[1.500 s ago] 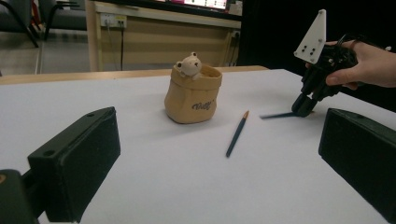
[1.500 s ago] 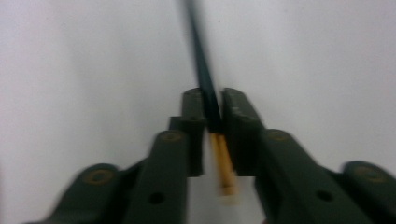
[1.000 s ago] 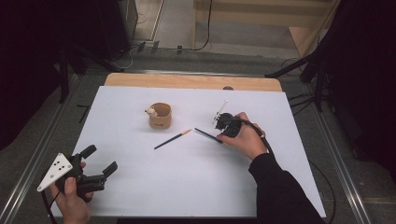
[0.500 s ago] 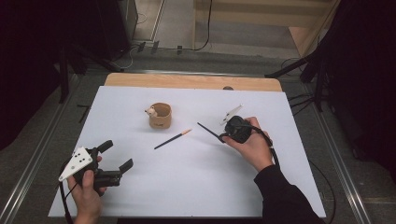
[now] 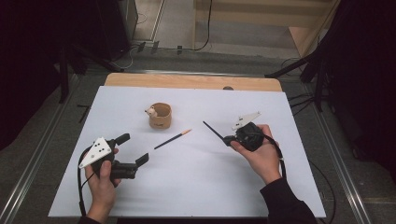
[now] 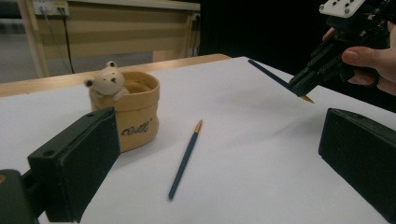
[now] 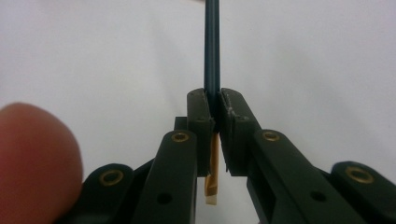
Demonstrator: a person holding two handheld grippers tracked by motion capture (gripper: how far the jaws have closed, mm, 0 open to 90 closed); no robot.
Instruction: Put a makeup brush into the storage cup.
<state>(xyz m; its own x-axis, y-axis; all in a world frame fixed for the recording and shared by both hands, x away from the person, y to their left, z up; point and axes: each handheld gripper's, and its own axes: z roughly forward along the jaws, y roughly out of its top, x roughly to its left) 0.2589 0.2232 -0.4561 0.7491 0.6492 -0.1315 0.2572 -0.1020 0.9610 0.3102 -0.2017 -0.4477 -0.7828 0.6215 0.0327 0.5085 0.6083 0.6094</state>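
White surface [image 5: 196, 186] spreads under both my tools. My right tool [image 5: 227, 139] is clamped on one dark pencil [image 5: 212, 131], lifted. My left tool [image 5: 133, 148] gapes wide; the second pencil [image 5: 172, 139] lies just ahead, beside the cup [image 5: 160, 116].

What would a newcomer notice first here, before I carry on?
The right gripper is shut on a dark pencil, held clear of the white table at its right side. A second pencil lies mid-table beside a tan cup with a small bear on its rim. The left gripper hangs open at front left.
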